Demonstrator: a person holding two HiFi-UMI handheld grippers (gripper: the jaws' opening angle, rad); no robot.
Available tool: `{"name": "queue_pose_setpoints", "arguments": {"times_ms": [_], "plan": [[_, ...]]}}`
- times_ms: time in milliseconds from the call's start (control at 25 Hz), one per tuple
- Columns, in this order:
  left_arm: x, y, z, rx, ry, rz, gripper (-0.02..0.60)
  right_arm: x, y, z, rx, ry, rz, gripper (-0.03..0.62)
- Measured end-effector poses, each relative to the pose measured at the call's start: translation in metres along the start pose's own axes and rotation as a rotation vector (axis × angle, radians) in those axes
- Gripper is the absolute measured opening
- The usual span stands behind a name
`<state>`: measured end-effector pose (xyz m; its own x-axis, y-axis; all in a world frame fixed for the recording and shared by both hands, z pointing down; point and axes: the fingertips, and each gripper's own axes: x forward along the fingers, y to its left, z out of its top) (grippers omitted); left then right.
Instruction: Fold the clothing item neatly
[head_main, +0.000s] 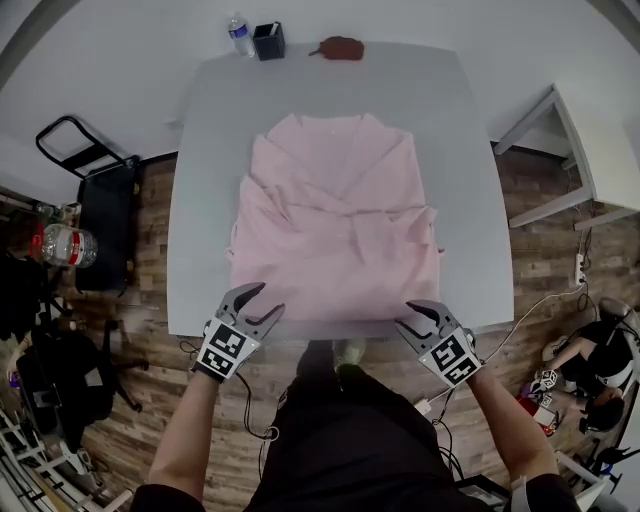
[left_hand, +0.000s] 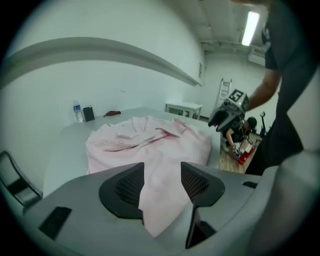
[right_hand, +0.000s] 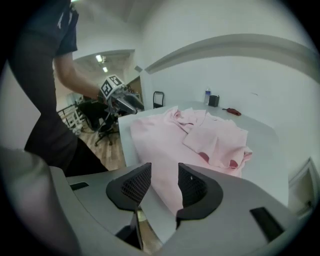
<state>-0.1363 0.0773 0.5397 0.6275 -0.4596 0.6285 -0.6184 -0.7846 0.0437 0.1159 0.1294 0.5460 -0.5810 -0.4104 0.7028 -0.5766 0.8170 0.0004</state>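
Folding so far: both sleeves of the pink shirt (head_main: 335, 235) are turned in over its body, so it lies as a rough rectangle, with loose creases across the chest
Shirt's place: flat on the middle of the grey table (head_main: 210, 150), collar toward the table's far edge, hem along the table's near edge
Left to do: in my judgement the lengthwise fold, hem carried up toward the collar, and then some smoothing; none of that is done yet
Left gripper (head_main: 270, 300): at the table's near edge, on the shirt's left hem corner; jaws fairly wide apart, the pink corner lying in the gap, pads not pressing on it
Right gripper (head_main: 405, 316): at the table's near edge, on the right hem corner; jaws parted about as much, the hem edge showing between them, no pinch on the cloth
Step in hand: probably lining up both grippers to take the two hem corners together
Table's far edge: a water bottle (head_main: 240, 35), a black cup (head_main: 268, 41) and a dark red pouch (head_main: 340, 47), all well apart from the shirt
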Motion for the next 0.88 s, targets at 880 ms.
{"name": "queue_pose_setpoints", "arguments": {"times_ms": [880], "plan": [[0.033,-0.023,-0.091,0.582,0.373,0.256,0.267,0.038,-0.011,-0.078,-0.727,0.308,-0.330,0.160]]}}
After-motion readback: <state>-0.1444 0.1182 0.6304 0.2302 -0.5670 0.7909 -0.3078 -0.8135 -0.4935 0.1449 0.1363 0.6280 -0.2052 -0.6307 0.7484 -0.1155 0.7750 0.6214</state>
